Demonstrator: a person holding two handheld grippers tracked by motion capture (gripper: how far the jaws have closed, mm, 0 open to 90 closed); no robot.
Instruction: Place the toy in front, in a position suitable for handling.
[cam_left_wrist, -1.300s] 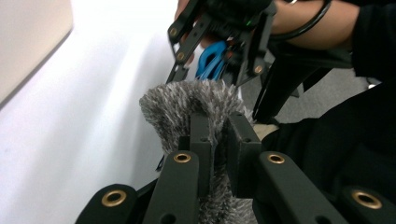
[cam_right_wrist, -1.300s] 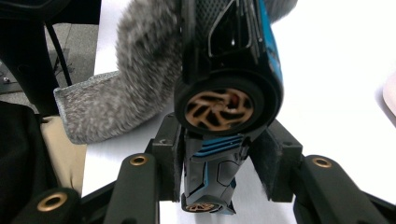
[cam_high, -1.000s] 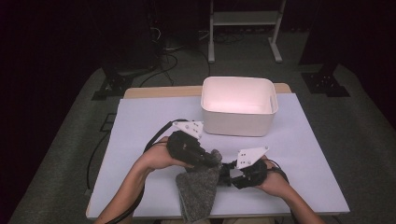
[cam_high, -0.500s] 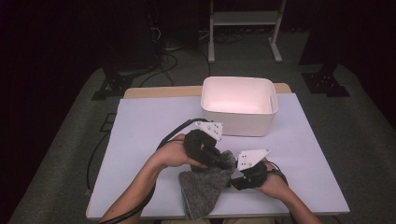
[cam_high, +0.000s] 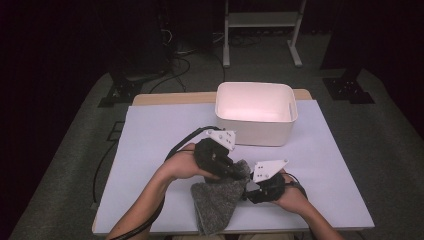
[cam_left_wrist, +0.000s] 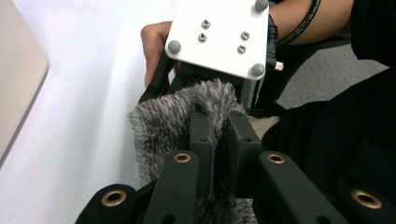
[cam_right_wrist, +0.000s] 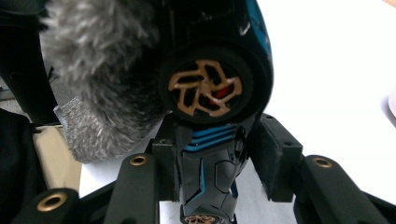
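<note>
Wiping step under way near desk's front edge: left gripper (cam_high: 239, 172) fingers pinch grey cloth (cam_high: 217, 202); right gripper (cam_high: 252, 192) fingers clamp black-blue toy (cam_right_wrist: 212, 93). Next: rub cloth over toy, keep both grips firm.

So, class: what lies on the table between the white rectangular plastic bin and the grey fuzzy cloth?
In the high view, the left gripper, shut on the grey fuzzy cloth, lies before the white rectangular plastic bin.
</note>
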